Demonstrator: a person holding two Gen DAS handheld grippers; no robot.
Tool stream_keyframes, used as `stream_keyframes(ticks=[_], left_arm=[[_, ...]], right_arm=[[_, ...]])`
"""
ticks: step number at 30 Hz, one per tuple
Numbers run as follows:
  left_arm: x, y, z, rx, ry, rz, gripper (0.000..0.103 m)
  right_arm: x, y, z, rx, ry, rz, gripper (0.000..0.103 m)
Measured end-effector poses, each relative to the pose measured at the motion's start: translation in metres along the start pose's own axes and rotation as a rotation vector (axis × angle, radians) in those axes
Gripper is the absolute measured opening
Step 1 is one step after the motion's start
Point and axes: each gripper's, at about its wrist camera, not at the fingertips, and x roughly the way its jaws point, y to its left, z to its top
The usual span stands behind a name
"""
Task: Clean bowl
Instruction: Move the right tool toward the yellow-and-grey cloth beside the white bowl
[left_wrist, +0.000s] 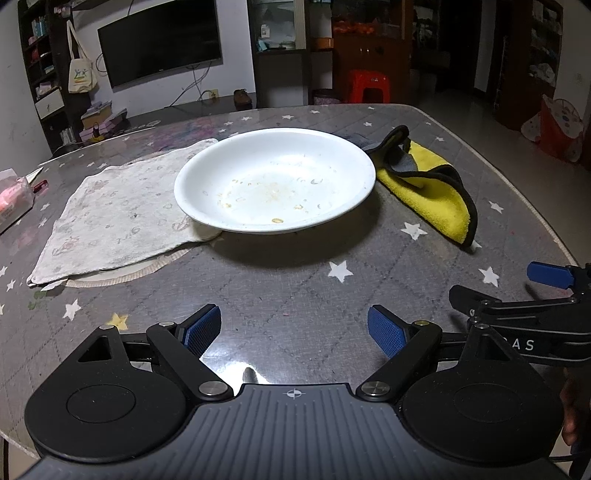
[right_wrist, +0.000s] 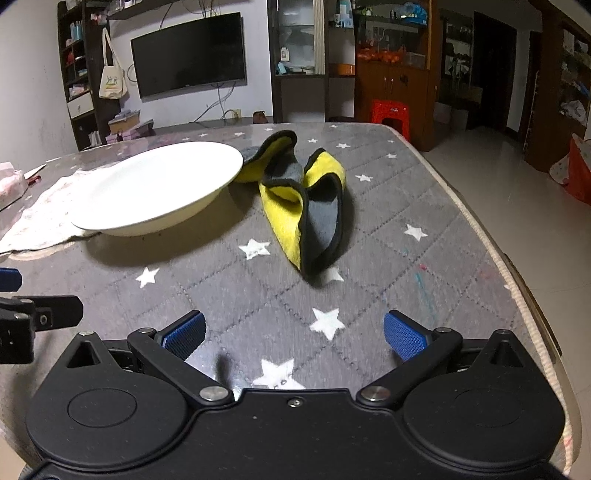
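Note:
A shallow white bowl (left_wrist: 275, 181) with dried food specks inside stands on the table, partly on a white printed cloth (left_wrist: 118, 218). It also shows in the right wrist view (right_wrist: 159, 188). A crumpled yellow and grey cloth (left_wrist: 432, 181) lies just right of the bowl; in the right wrist view the cloth (right_wrist: 295, 199) lies straight ahead. My left gripper (left_wrist: 294, 330) is open and empty, well short of the bowl. My right gripper (right_wrist: 293, 334) is open and empty, short of the yellow cloth. The right gripper also shows at the left view's right edge (left_wrist: 532, 295).
The table (left_wrist: 295, 288) has a grey star-patterned cover under glass. A pink packet (left_wrist: 13, 199) lies at the far left. The table's right edge (right_wrist: 491, 236) drops to the floor. A red stool (right_wrist: 391, 112) stands beyond the table.

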Motion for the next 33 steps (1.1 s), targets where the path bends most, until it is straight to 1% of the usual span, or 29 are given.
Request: stream_keyframes(ticks=[7,10,19,25,33], left_arm=[[0.002,0.001,0.001,0.006,0.011,-0.006,0.088],[0.004,0.003,0.002,0.0,0.019,-0.004,0.088],[0.016,0.009,0.01,-0.007,0.037,0.0,0.088],[0.026,0.013,0.015,-0.016,0.068,0.005,0.088],[0.031,0.019,0.02,-0.015,0.081,0.017,0.088]], right_arm=[[0.009,-0.001,-0.002,0.003,0.048,0.003,0.103],[0.01,-0.001,-0.002,-0.004,0.055,0.0,0.103],[0.009,0.003,-0.004,-0.018,0.056,-0.017,0.103],[0.014,0.001,-0.002,-0.012,0.063,-0.014,0.103],[0.013,0.0,-0.004,-0.015,0.052,-0.01,0.103]])
